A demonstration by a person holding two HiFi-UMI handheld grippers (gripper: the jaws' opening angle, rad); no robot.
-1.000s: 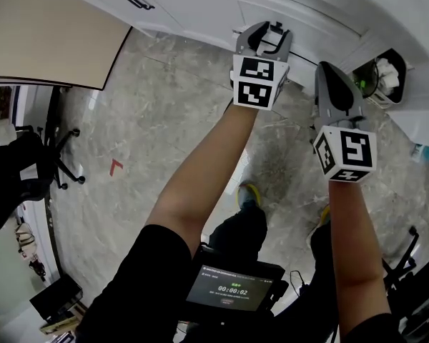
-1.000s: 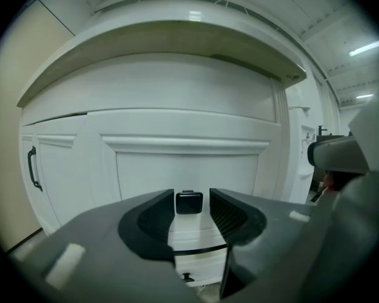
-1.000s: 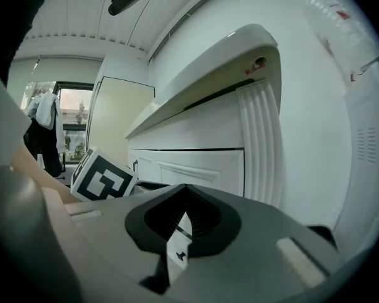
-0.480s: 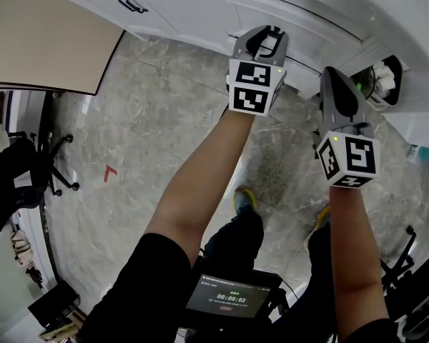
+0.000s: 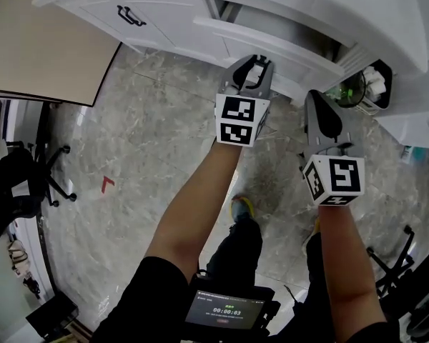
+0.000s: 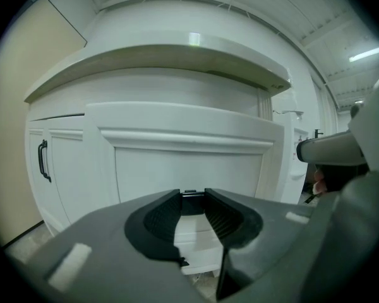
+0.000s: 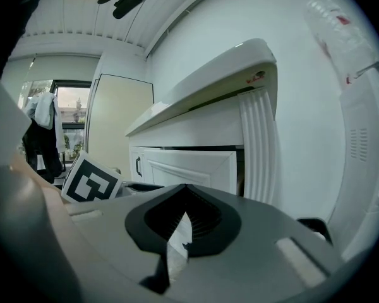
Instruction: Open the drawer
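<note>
Head view: found the drawer (image 5: 272,45) at 12 o'clock, standing partway out of the white cabinet (image 5: 164,9), with a dark gap behind its front. Met the left gripper (image 5: 254,61) right against that front, pointing into it. Could not make out the handle here, covered as it was by the gripper. Held the right gripper (image 5: 314,95) just at 3 o'clock of the left one, apart from the drawer, over the stone floor (image 5: 150,120). Caught a bin (image 5: 377,84) at 2 o'clock, partly cut off by the cabinet corner, its contents too small to name. Showed only part of an office chair (image 5: 36,177) at 9 o'clock and a small screen (image 5: 225,309) at 6 o'clock.

Left gripper view: looked straight at the drawer (image 6: 189,156), below the worktop (image 6: 177,49) edge. Had the fingers (image 6: 224,216) drawn narrow onto a dark handle (image 6: 189,202), with only its middle showing between the tips. Kept a cabinet door pull (image 6: 43,160) at 9 o'clock.

Right gripper view: had the fingers (image 7: 202,216) brought together at the tips, gripping nothing, with only a thin pale wedge below. Placed the drawer (image 7: 196,166) at 12 o'clock beyond them, its far end hidden by a fluted corner post (image 7: 259,150).
</note>
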